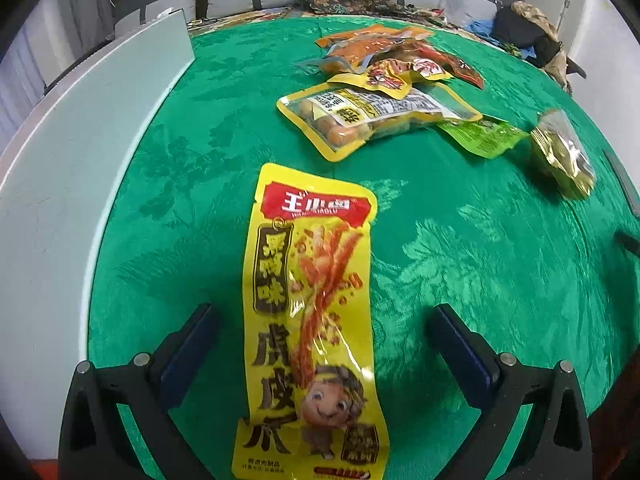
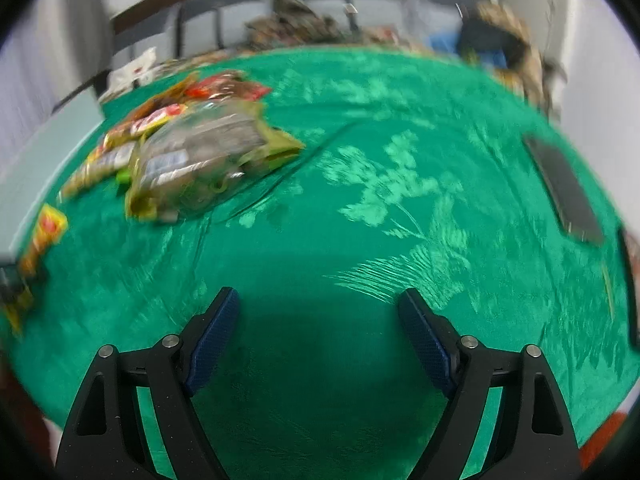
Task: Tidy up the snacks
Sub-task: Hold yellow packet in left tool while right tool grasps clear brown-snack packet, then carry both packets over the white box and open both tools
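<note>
Between spread left gripper (image 1: 322,312) fingers, long yellow snack packet (image 1: 310,320), untouched

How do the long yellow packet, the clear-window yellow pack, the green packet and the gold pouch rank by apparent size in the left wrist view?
1. long yellow packet, though nearest the camera
2. clear-window yellow pack
3. green packet and gold pouch: alike, unranked; the green one is partly covered

Glossy plastic packet (image 1: 308,320) (crinkled); patterned satiny cloth (image 1: 460,260).

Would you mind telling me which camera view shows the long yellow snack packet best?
The left wrist view: the long yellow snack packet lies sharp and central between the open left gripper. The right wrist view shows only a blurred sliver at its left edge.
</note>
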`<state>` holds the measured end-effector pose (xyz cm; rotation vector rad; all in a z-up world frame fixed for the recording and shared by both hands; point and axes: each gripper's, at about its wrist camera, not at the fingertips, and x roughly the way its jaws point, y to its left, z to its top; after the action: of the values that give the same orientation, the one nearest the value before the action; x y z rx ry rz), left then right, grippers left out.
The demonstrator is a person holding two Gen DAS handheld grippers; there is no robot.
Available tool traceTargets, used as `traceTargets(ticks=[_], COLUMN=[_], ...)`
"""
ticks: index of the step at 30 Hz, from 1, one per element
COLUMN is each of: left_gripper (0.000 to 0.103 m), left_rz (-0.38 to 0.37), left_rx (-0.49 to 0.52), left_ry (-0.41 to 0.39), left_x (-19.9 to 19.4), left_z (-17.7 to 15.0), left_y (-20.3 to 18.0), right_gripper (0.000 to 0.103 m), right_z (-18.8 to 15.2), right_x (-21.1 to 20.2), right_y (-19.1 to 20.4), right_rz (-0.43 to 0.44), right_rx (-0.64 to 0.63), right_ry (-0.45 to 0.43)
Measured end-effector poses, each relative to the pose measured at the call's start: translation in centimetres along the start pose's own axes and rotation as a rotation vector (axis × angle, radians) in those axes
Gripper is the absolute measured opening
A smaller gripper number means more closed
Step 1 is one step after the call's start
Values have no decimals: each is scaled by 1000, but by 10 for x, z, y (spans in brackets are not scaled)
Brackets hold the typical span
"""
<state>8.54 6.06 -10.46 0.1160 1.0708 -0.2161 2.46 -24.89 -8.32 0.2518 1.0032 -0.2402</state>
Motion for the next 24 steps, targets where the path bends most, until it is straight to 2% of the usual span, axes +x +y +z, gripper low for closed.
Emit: traceTargets(ticks=[1,3,5,6,8,11,15,16,18,19,24], left_gripper=[100,88,54,53,52,51,46,43,42,41,39], left_rz=[0,-7,-12,-16,-14,1,-9,-21,-43,-58,-145], left_rx=[1,14,22,21,23,29,16,7,-28,-50,-169], left_ry=[-12,-35,-52,-55,-66,-92,-114,-121,-124,-122,-133], left_x=[-2,-6,-12,-13,-14,-17,-22,-24,-28,-29,-35], left_z=[-3,-5,-4,-3,-6,-11,-12,-12,-12,-13,-9], left_y=[-1,-3,-4,-4,-4,-4,1,4,14,19,39], right_gripper=[85,85,85,85,85,85,87,83,80,69,53], right_z=[6,22,41,54,76,112,128,127,129,128,116], right_x=[-3,-4,5,13,26,45,82,85,80,75,55], right_y=[-8,-24,-30,-28,-16,22,84,90,84,80,50], right_rz=[45,175,271,308,303,210,-40,-36,-5,7,98], right_rx=[82,298,465,535,582,547,332,312,353,370,372], right_ry=[13,50,119,151,197,252,383,377,354,338,321])
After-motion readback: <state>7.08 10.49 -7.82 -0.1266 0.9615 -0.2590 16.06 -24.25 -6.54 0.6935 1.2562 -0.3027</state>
